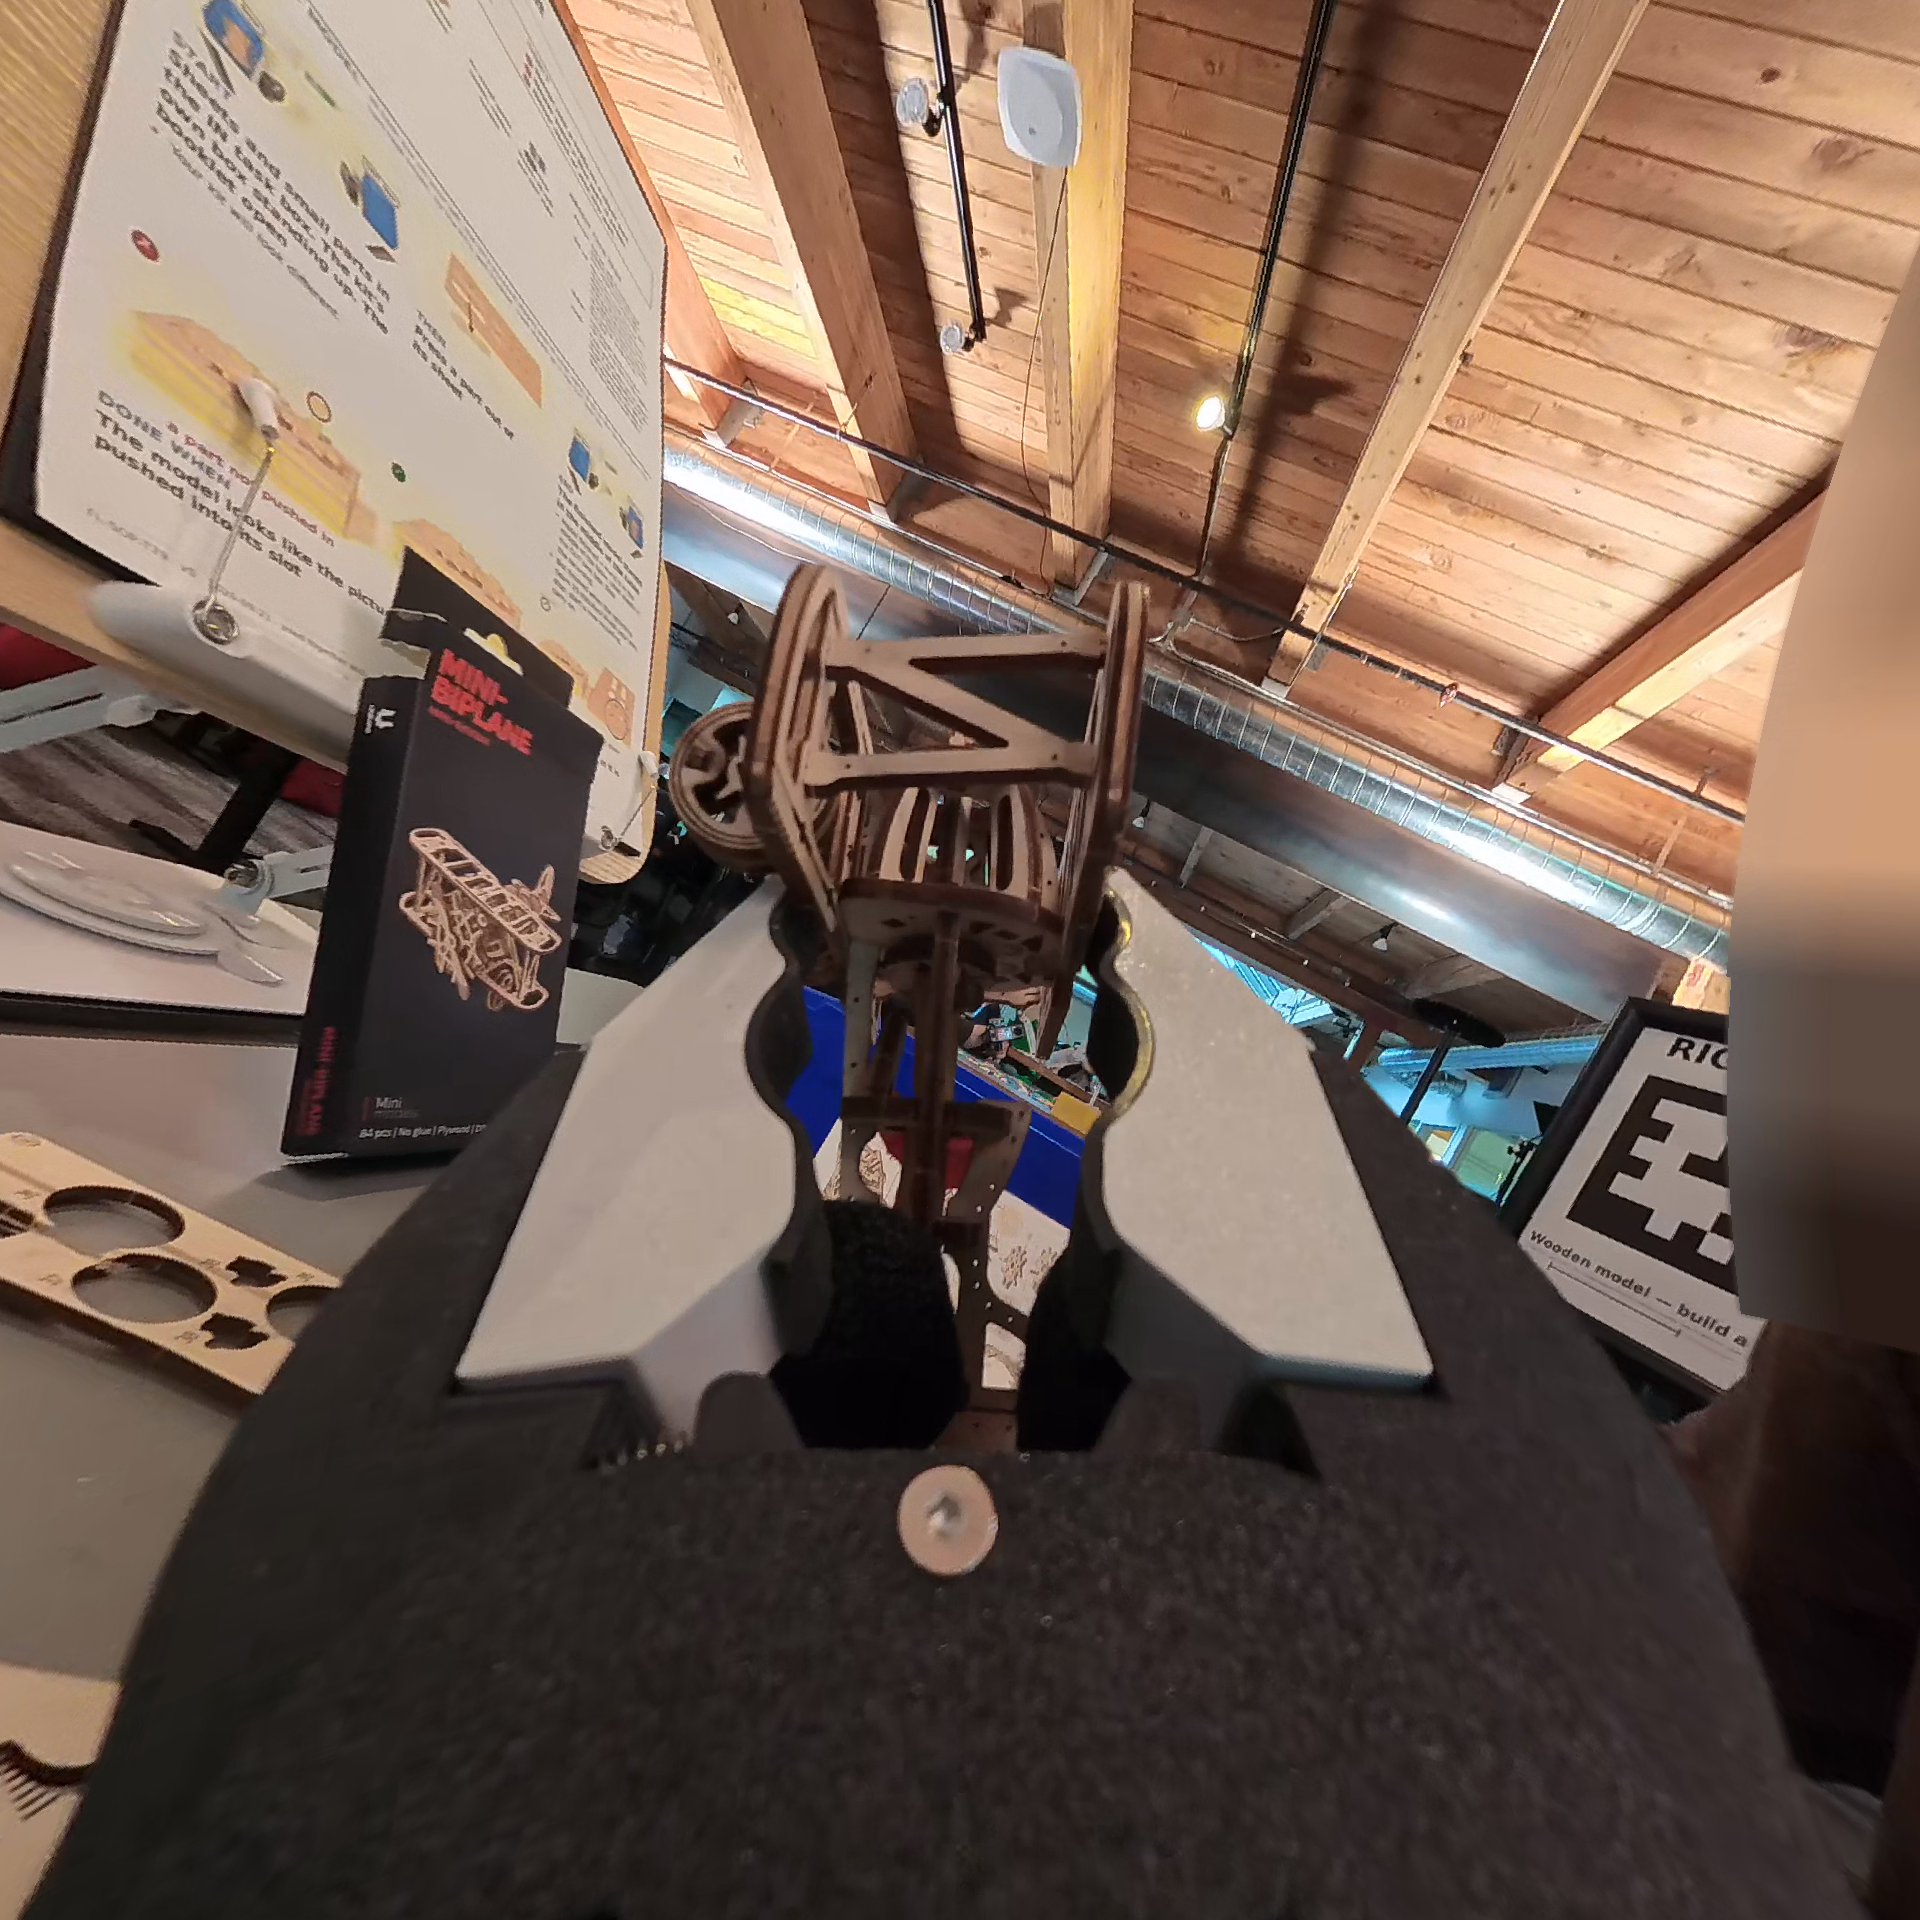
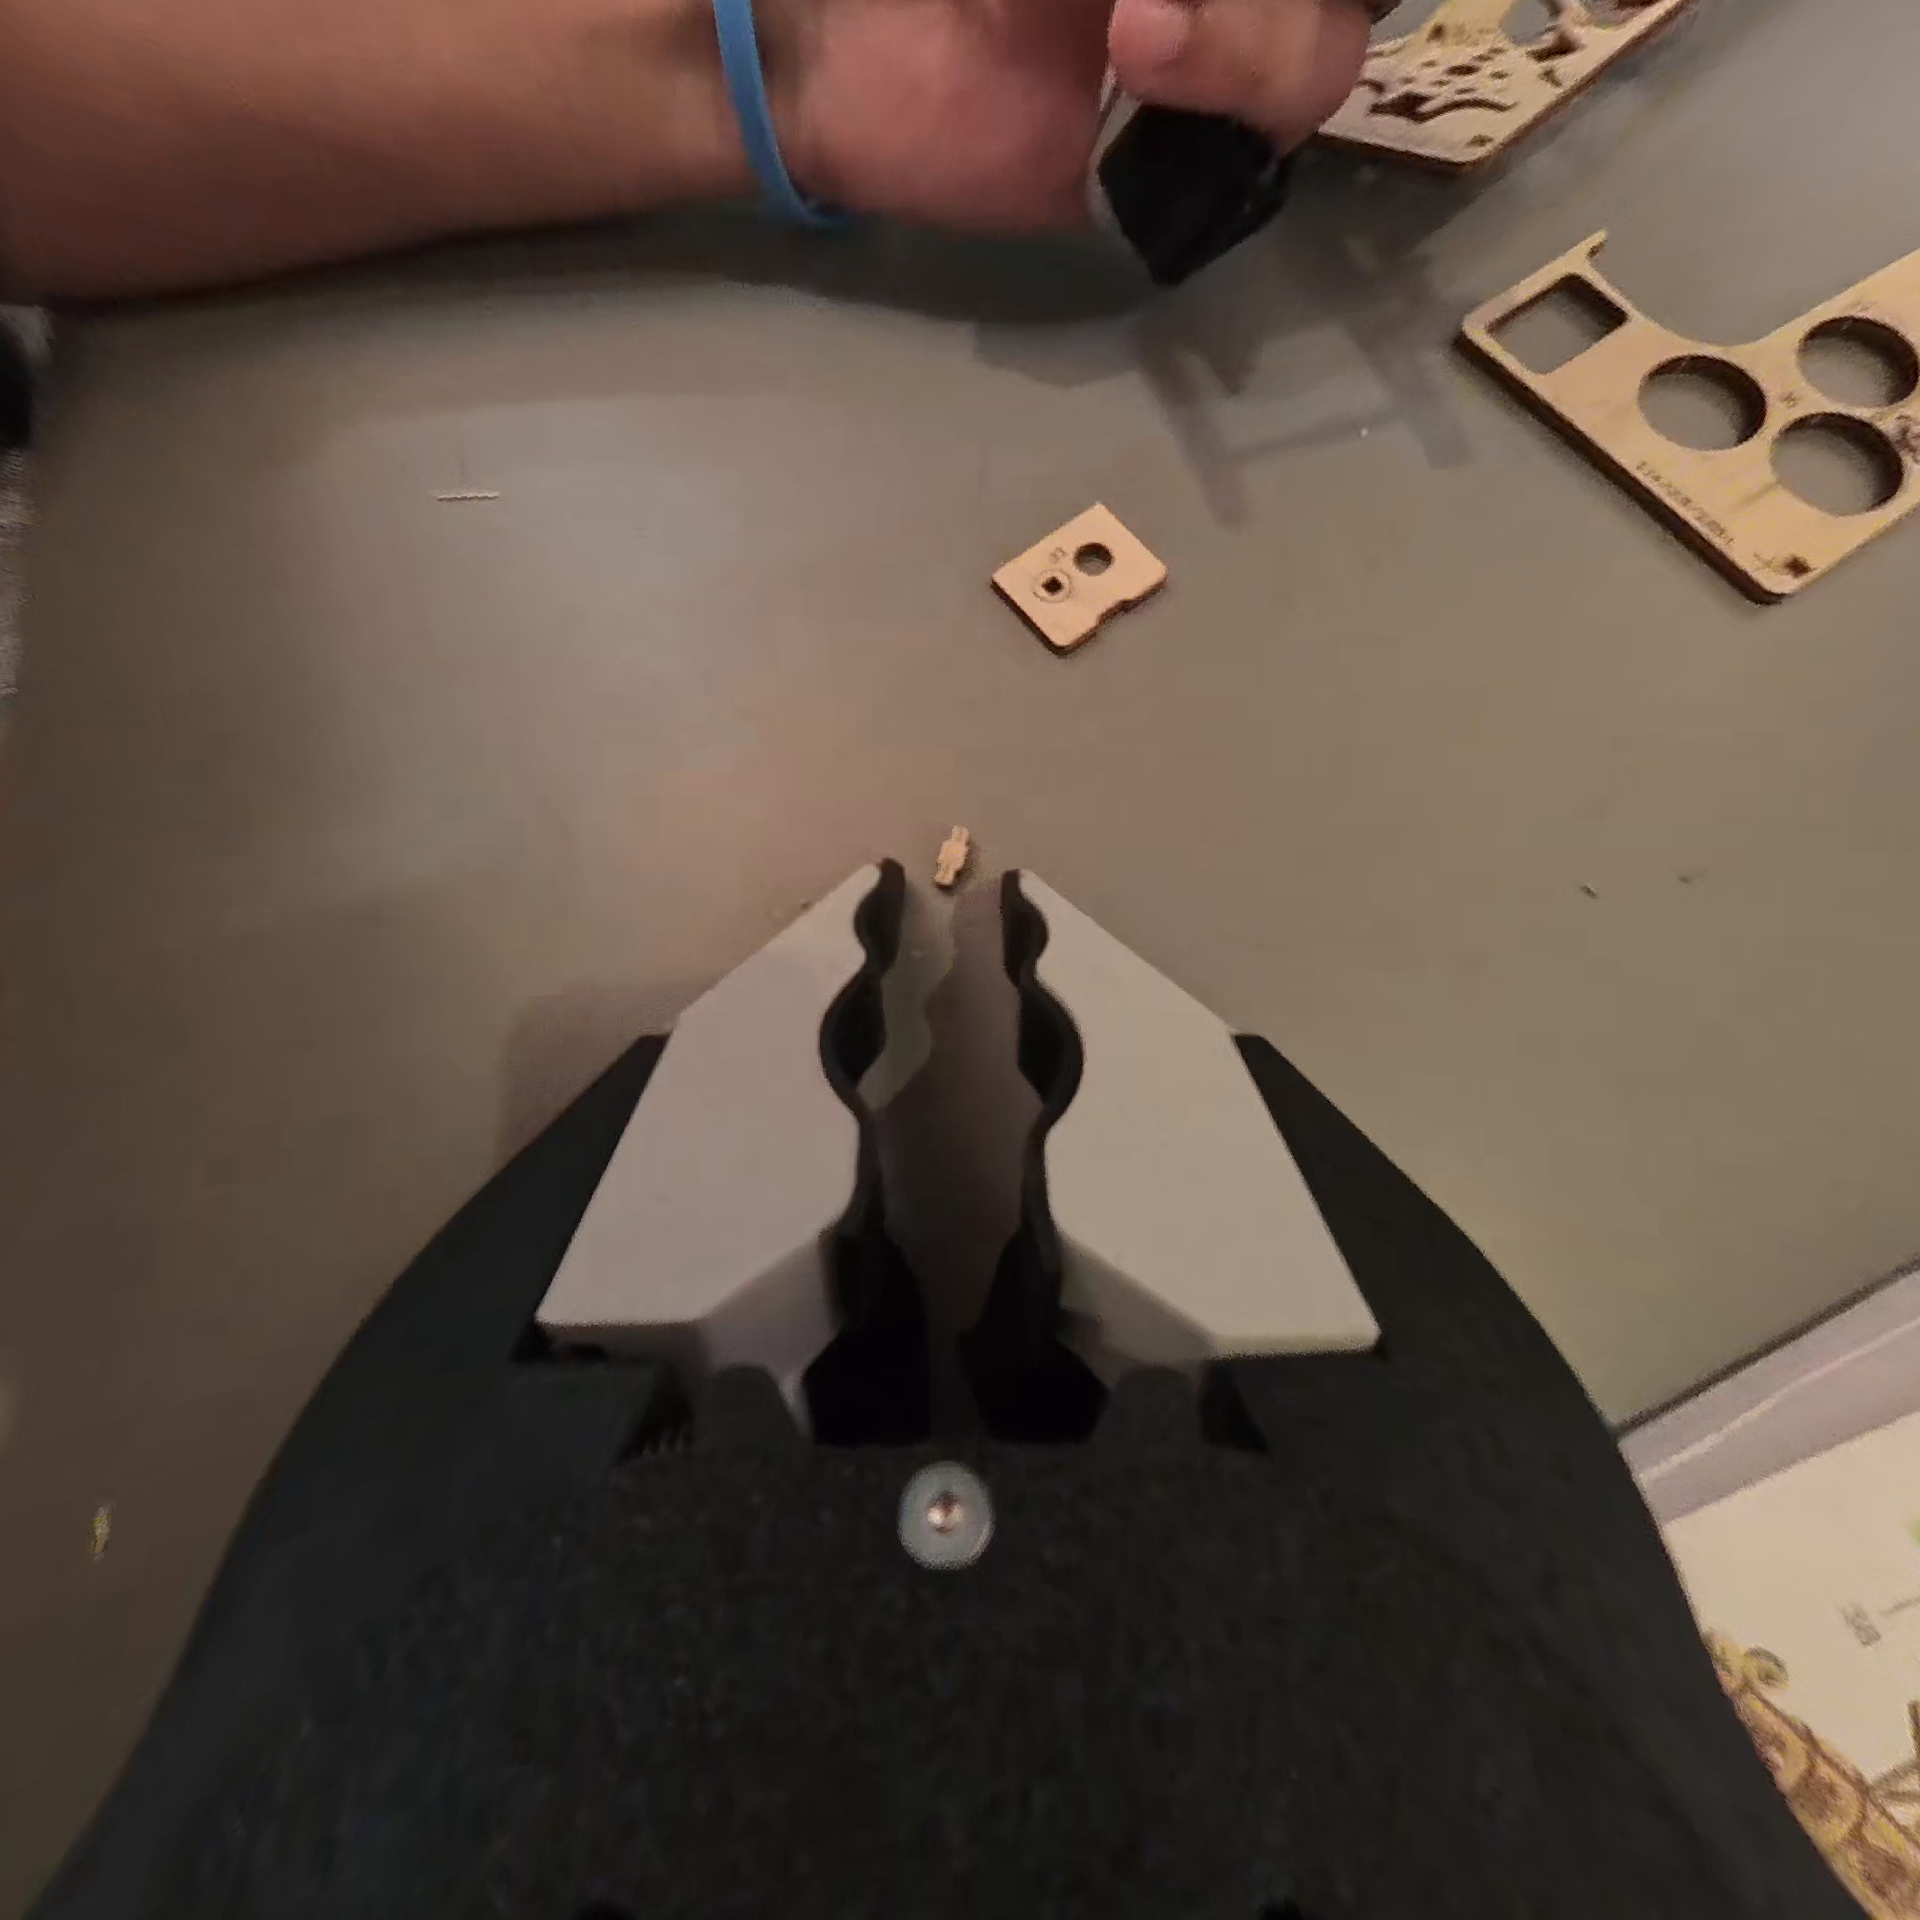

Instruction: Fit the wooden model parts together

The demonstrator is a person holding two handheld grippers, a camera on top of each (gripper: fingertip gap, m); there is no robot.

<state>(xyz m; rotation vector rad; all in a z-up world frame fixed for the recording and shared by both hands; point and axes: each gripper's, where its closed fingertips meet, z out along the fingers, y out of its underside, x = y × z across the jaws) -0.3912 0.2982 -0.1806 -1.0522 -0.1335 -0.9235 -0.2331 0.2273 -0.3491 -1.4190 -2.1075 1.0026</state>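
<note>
- The left gripper (image 1: 940, 935), grey-fingered on a black body, is clamped on the pale laser-cut wooden biplane model (image 1: 935, 821), whose frame runs down between the fingers while its wing struts and a spoked wheel stand above the tips; the gripper tilts steeply up, so the model shows against a timber ceiling, off the table.
- The right gripper (image 2: 943, 883) points down at the grey tabletop (image 2: 520, 675) with its jaws a narrow gap apart and nothing between them; just beyond the tips lies a tiny pale wooden peg (image 2: 951, 856), apart from both fingers.
- Farther out on the table rests a small rectangular plywood piece with two round holes (image 2: 1078, 578); well beyond it to the right lies a punched-out plywood sheet with round cut-outs (image 2: 1725, 416).
- At the far edge a person's hand wearing a blue wristband (image 2: 935, 114) grips a black object, likely the other gripper's handle.
- Behind the model stands a black kit box picturing the biplane (image 1: 436, 914).
- My judgement: the build is well advanced, wings, fuselage and a wheel being joined; the loose peg and the small piece appear to be left, and the peg looks next to be picked, a fiddly grasp for something so small.
</note>
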